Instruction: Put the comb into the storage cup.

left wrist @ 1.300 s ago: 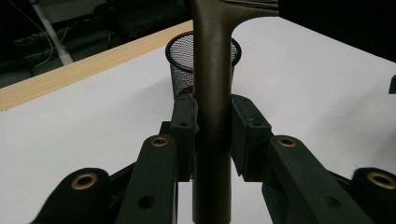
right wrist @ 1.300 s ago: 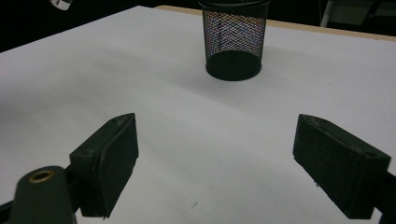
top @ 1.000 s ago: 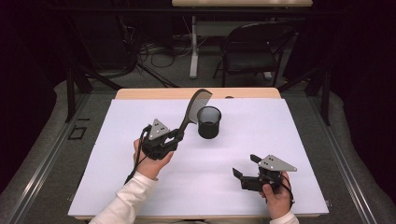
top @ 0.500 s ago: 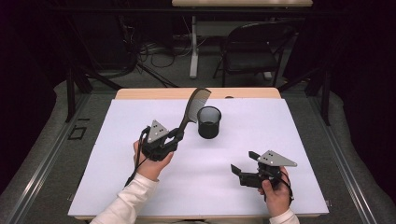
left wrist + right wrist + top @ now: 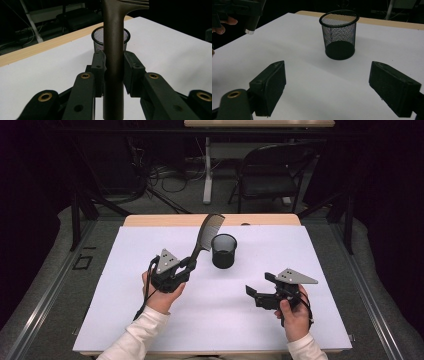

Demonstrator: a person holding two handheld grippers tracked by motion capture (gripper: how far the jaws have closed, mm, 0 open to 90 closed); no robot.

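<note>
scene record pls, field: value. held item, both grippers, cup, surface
held item: comb, dark, gripped by its handle, toothed end raised up and away from the person
left gripper: left gripper, jaws shut on the comb handle
right gripper: right gripper, jaws wide open, nothing between them, above the sheet
cup: mesh cup, black, upright, nothing visible inside it, standing on the sheet just right of the comb
cup vs right gripper: apart, cup ahead of the open jaws
surface: white sheet over a wooden table
</note>
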